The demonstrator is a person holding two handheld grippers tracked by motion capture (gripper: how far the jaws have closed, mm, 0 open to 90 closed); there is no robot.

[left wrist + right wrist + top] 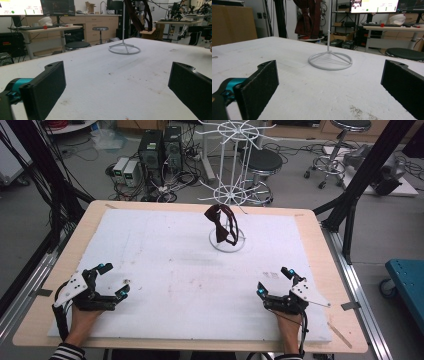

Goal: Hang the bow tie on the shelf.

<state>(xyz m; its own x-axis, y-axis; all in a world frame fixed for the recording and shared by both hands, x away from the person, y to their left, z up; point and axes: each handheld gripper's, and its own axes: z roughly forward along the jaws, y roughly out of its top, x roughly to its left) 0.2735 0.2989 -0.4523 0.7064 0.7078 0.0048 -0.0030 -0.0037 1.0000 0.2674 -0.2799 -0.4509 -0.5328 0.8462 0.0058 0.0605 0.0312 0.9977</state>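
Hands gripping both tools at the near edge of the surface, forearms entering from below, one striped sleeve showing at the near left corner. Left gripper sitting low over the white padding at the near left, fingers spread wide apart and holding nothing, bare stained padding lying between them in the left gripper view. Right gripper sitting at the near right, well apart from the left one, fingers likewise spread wide and closing on nothing, a dark smudge marking the padding just ahead of them in the right gripper view. Farther out, past mid-surface, standing upright: a white wire rack on a ring base, with a thin pole rising from the spokes of that ring. Hanging from one of the rack's lower arms, above the ring base: a dark red bow tie with its strap looping down, well apart from both grippers. Beyond the far edge, sitting on the floor: black stools, computer towers and tangled cables.
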